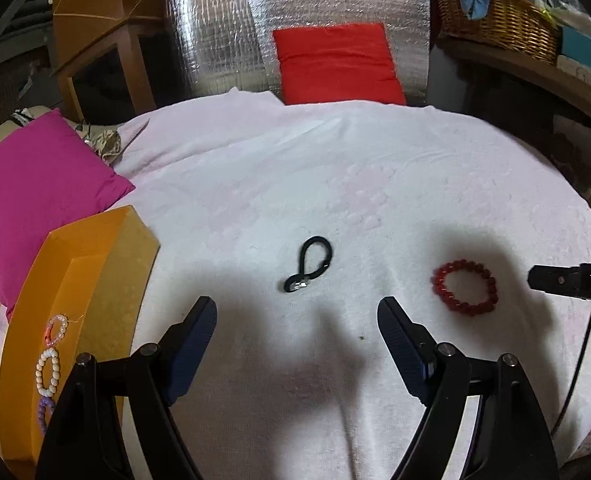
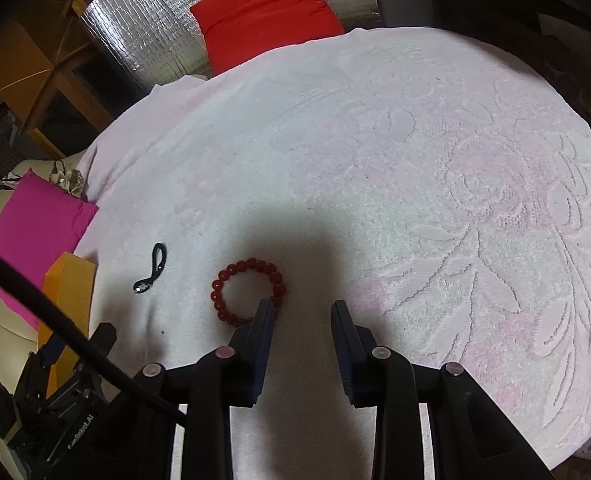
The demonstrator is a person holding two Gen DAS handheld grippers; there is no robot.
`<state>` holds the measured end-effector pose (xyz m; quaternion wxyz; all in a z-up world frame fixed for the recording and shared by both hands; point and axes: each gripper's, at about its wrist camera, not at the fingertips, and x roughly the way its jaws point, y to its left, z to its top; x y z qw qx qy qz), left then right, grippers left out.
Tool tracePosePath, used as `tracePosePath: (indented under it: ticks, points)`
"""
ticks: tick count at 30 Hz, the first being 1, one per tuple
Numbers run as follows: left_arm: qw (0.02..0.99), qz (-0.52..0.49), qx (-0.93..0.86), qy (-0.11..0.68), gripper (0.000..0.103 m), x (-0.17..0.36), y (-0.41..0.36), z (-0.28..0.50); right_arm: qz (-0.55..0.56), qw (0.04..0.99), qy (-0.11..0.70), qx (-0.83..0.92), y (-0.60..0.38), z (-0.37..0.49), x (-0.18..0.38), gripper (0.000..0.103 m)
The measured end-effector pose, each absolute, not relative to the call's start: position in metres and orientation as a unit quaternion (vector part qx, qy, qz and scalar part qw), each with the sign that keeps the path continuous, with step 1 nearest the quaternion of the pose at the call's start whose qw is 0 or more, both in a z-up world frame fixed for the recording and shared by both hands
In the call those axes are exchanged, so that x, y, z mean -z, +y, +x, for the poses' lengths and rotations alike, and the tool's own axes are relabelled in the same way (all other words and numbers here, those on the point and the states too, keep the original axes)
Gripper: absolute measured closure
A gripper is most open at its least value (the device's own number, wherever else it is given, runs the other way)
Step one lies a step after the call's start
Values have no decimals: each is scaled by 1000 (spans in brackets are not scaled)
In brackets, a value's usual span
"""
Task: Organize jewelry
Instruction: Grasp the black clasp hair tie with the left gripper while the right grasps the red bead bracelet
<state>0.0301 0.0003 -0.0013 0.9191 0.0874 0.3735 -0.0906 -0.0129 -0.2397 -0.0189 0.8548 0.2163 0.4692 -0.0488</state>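
A red bead bracelet [image 1: 464, 287] lies on the white towel [image 1: 295, 184]; it also shows in the right wrist view [image 2: 247, 290]. A black cord bracelet with a metal clasp [image 1: 308, 264] lies left of it, also in the right wrist view [image 2: 151, 268]. An orange box [image 1: 67, 292] at the left holds a pink [image 1: 56, 330], a white [image 1: 48, 372] and a purple bead bracelet [image 1: 44, 414]. My left gripper [image 1: 297, 320] is open and empty, just short of the black bracelet. My right gripper [image 2: 302, 314] is open and empty; its left finger hides the red bracelet's near right edge.
A magenta cushion [image 1: 35, 196] lies behind the orange box. A red cushion [image 1: 335, 64] leans on a silver foil panel [image 1: 223, 28] at the back. A wicker basket [image 1: 499, 16] sits on a shelf at the back right. The right gripper's tip [image 1: 567, 280] shows at the right edge.
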Motion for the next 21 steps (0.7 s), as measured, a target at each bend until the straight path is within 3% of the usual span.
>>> tracePosePath:
  ticks: [7, 17, 21]
  points:
    - [908, 59, 75, 409, 20, 15, 25, 53, 217, 851, 477, 43, -235, 1, 38, 71]
    - [900, 47, 90, 424, 20, 22, 26, 69, 121, 877, 463, 50, -201, 19, 51, 71]
    - [896, 39, 101, 430, 20, 26, 21, 76, 54, 893, 442, 67, -190, 22, 55, 90]
